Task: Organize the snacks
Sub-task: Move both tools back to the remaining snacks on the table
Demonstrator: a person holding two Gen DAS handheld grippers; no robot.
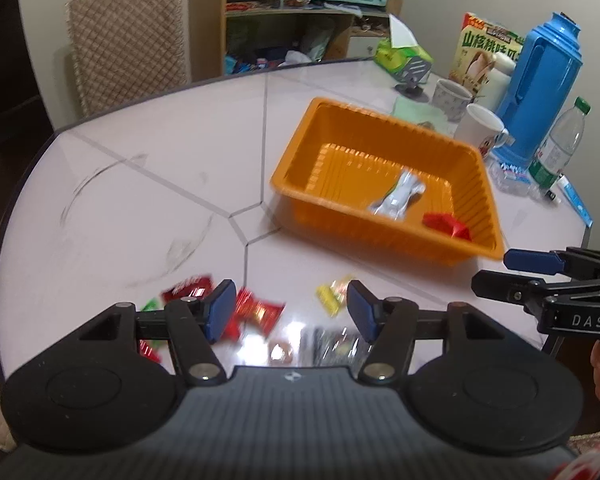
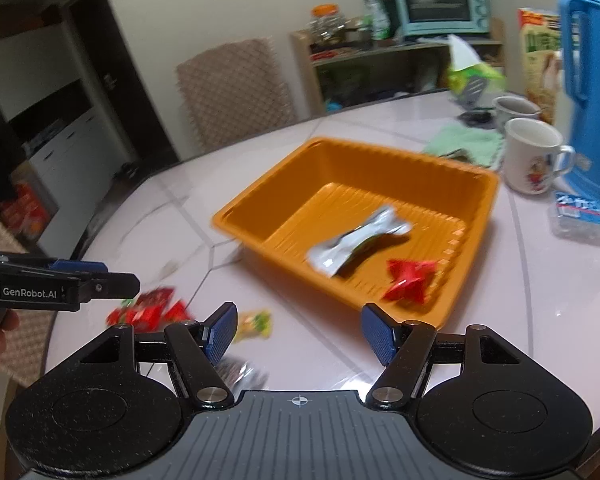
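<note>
An orange basket point(image 1: 300, 148) point(image 2: 260, 204) stands on the table and holds a white packet point(image 1: 398, 198) point(image 2: 356, 242) and a red packet point(image 1: 446, 224) point(image 2: 410, 280). Loose snacks lie near the front edge: red packets point(image 1: 256, 312) point(image 2: 148, 310), a yellow packet point(image 1: 332, 296) point(image 2: 254, 322) and a dark packet point(image 1: 332, 342) point(image 2: 236, 372). My left gripper point(image 1: 292, 310) is open and empty above these snacks. My right gripper point(image 2: 298, 334) is open and empty in front of the basket's near corner.
At the back right stand a blue thermos point(image 1: 540, 84), two mugs point(image 1: 480, 128), a water bottle point(image 1: 560, 144), a cereal box point(image 1: 484, 48), a tissue pack point(image 1: 400, 56) and a green cloth point(image 2: 466, 142). A padded chair point(image 1: 128, 40) stands behind the table.
</note>
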